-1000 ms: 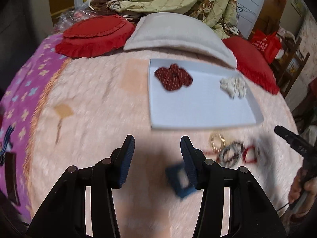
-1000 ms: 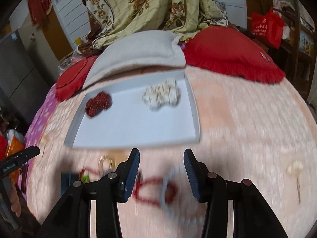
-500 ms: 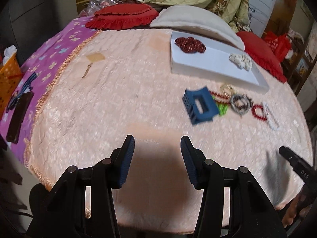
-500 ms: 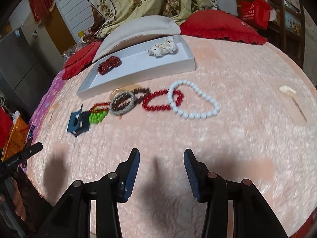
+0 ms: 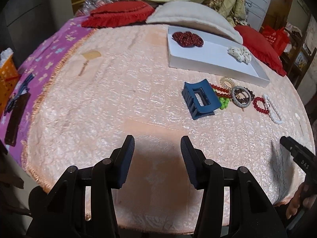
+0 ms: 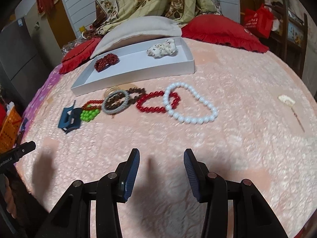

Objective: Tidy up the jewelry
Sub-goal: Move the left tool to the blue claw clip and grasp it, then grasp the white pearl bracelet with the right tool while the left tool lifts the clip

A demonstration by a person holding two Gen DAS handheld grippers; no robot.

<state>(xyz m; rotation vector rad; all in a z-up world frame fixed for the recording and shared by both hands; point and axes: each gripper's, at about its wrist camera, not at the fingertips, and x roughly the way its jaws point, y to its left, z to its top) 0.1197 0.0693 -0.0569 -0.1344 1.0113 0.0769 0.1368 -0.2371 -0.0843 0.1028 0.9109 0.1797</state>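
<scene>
Both grippers hovered above the near edge of a pink textured bedspread [image 6: 227, 75], each with its jaws apart and nothing between them: the left gripper [image 5: 157, 156] over a bare patch, the right gripper [image 6: 160, 170] likewise. The jewelry lay in a loose row farther up the spread, just in front of a shallow white tray [image 6: 138, 73]. From the left end of the row sat a blue claw hair clip [image 5: 200, 100], touching a green bead bracelet [image 6: 89, 115], then a grey braided ring [image 6: 116, 102] lying over a brown bead bracelet [image 6: 136, 92], then a red bead bracelet [image 6: 156, 103] overlapped at its right side by a white pearl bracelet [image 6: 190, 105]. A translucent coil hair tie [image 5: 226, 81] rested close against the tray's front wall. Inside the tray, a dark red scrunchie [image 6: 106, 61] lay toward its left end and a cream spotted scrunchie [image 6: 162, 48] toward its right, well apart.
</scene>
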